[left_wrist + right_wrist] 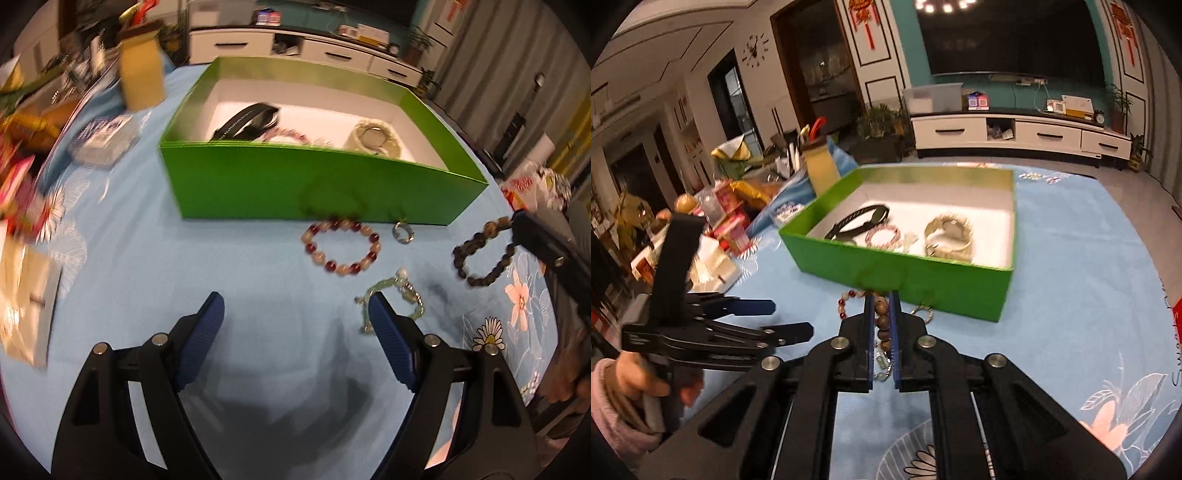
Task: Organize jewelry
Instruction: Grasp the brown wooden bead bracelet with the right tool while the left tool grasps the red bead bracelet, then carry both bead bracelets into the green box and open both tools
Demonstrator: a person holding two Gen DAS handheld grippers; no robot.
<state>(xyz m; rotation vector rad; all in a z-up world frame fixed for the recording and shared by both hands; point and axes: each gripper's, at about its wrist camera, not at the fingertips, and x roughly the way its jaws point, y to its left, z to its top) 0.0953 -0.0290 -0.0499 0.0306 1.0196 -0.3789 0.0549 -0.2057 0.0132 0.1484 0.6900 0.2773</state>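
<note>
My right gripper (pixel 881 295) is shut on a dark wooden bead bracelet (pixel 882 317), which hangs lifted off the blue cloth. From the left wrist view, that bracelet (pixel 496 272) dangles from the right gripper (pixel 515 227) at the right edge. My left gripper (pixel 297 301) stands open and empty over the cloth. A red-and-cream bead bracelet (pixel 373 246), a small ring (pixel 403 233) and a green chain bracelet (pixel 408 290) lie in front of the green box (pixel 314 188). Inside the box (pixel 897 258) lie a black strap (pixel 860 218), a pink bracelet (pixel 884 236) and a pale bangle (pixel 947 230).
A yellow jar (pixel 142 74) stands behind the box's left corner, with a small packet (pixel 101 142) beside it. Boxes and papers crowd the table's left side (pixel 720 221). A person's hand (pixel 639 380) holds the left gripper (pixel 792 319).
</note>
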